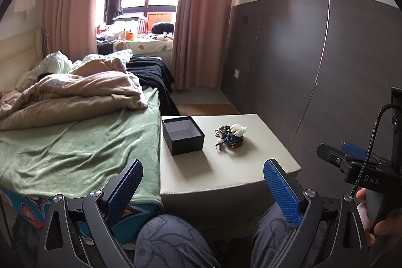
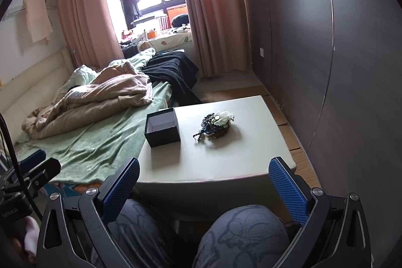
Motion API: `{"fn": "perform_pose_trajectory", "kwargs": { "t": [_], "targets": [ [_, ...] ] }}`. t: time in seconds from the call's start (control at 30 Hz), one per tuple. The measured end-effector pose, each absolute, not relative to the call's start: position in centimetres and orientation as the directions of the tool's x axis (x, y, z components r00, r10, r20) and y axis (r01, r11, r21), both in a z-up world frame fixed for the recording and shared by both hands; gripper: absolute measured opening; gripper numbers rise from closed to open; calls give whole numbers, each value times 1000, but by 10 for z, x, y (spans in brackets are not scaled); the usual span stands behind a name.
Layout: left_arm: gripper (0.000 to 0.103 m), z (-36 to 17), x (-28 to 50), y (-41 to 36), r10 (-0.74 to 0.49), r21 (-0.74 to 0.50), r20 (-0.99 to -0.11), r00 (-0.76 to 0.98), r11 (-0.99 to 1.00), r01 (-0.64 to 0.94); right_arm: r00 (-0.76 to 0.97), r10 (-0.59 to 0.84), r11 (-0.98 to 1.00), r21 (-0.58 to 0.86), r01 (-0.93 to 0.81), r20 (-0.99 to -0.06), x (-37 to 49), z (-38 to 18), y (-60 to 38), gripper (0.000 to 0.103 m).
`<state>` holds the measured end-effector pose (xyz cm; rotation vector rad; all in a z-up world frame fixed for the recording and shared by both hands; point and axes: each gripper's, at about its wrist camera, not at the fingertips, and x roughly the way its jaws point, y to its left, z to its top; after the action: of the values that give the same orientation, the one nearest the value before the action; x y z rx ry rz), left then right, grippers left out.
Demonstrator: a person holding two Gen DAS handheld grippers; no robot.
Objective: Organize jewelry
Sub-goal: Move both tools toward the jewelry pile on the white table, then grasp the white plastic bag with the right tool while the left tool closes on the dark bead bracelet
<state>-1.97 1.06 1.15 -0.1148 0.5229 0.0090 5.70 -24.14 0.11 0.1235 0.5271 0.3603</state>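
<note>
A tangled pile of beaded jewelry (image 1: 230,136) (image 2: 214,126), blue, dark and white, lies on a low beige table (image 1: 226,175) (image 2: 226,162). To its left stands a small black box (image 1: 183,136) (image 2: 162,128), lid off, with a pale lining and nothing inside. My left gripper (image 1: 203,172) hangs open over the table's near edge, well short of both. My right gripper (image 2: 204,171) is open too, held back above the person's knees; it also shows at the right edge of the left wrist view, right gripper (image 1: 351,155).
A bed (image 1: 75,142) with a green sheet and a crumpled beige blanket (image 1: 83,92) adjoins the table's left side. A dark panelled wall (image 1: 314,67) runs along the right. The person's knees in patterned trousers (image 2: 238,237) sit under the grippers. Pink curtains (image 1: 198,16) frame a bright window.
</note>
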Motion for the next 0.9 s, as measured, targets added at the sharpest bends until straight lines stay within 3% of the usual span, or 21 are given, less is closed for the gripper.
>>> {"fn": "perform_pose_trajectory", "kwargs": {
  "t": [0.17,0.9],
  "targets": [
    [97,7,-3,10,-46,-102,-506,861,995,-7,769,367,930,213,-299,-524,71,-4,-241,103],
    [97,-40,127,11,-97,-141,-610,787,990,13,722,377,923,300,-241,-581,199,-43,-247,103]
  ]
}}
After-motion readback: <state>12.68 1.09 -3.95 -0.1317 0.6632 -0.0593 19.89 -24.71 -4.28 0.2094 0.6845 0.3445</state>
